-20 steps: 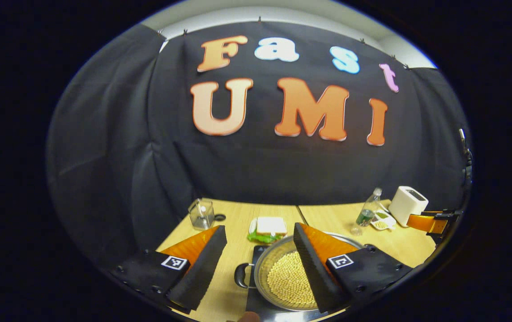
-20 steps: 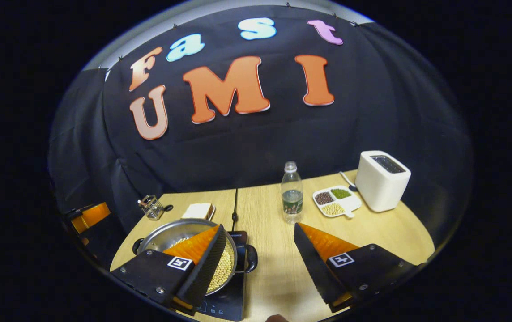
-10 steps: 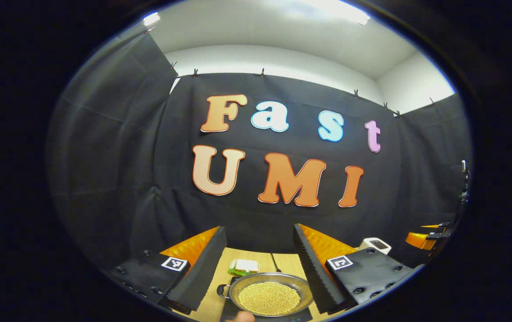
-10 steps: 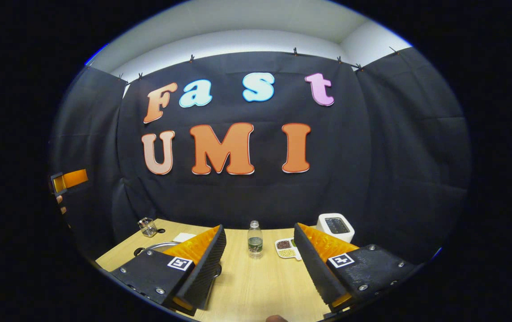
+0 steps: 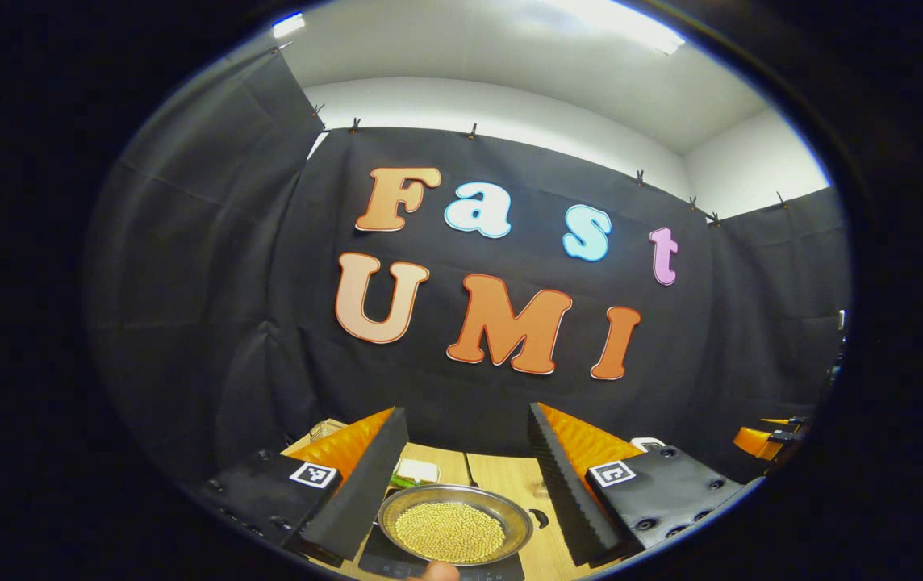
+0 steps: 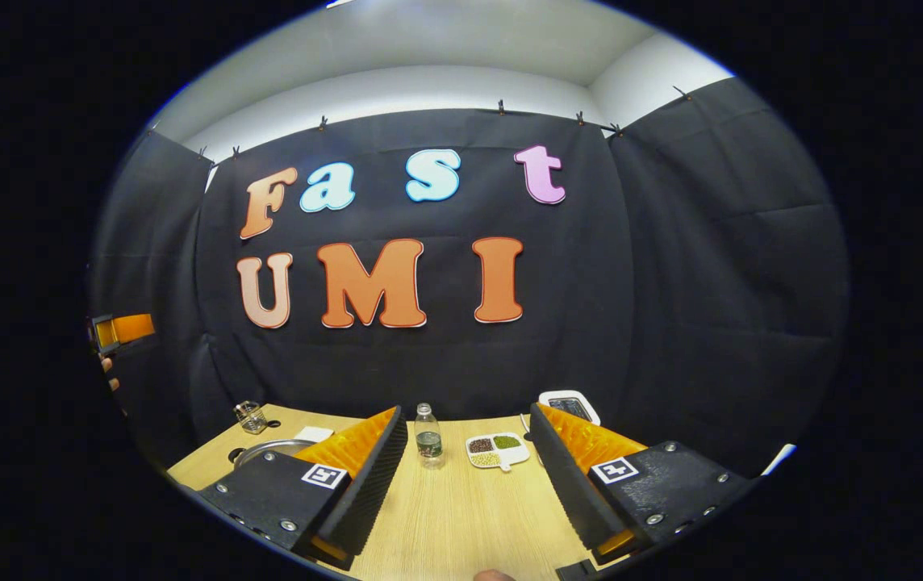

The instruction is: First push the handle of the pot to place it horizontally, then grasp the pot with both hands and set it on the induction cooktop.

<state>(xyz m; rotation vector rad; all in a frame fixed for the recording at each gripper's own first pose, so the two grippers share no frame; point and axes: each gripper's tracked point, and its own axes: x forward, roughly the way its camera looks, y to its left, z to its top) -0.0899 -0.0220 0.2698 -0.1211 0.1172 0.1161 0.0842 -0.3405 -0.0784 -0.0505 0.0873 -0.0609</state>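
My left gripper (image 5: 468, 472) sits at the bottom of the left gripper view with its fingers spread wide and nothing between them. Low in the gap, at the bottom centre of the frame, I see the pot (image 5: 455, 524), a shallow metal pan holding a layer of pale yellow beans. It rests on the dark induction cooktop (image 5: 377, 553), whose front edge shows at the very bottom. One black side handle (image 5: 540, 518) sticks out on the pot's right. Beyond the pot the wooden table (image 5: 502, 476) runs back to the black cloth wall, and a small pale item (image 5: 417, 470) lies just behind the rim. At the far right edge of this frame I can make out the other gripper (image 5: 764, 436), small and partly cut off.

My right gripper (image 6: 468, 472) is likewise parted and empty, low in the right gripper view. Just past its left finger, in the lower left of the frame, a slice of the pot's rim (image 6: 268, 446) shows. A glass jar (image 6: 250, 416) stands behind that. Centred between the fingers, farther back, stands a clear bottle (image 6: 428, 436), and just to its right lies a white divided dish (image 6: 497, 450) with three kinds of grain. A white toaster (image 6: 566, 403) peeks out behind the right finger. At the left edge, mid-height, I see the left gripper with fingertips (image 6: 110, 375) of the hand holding it.
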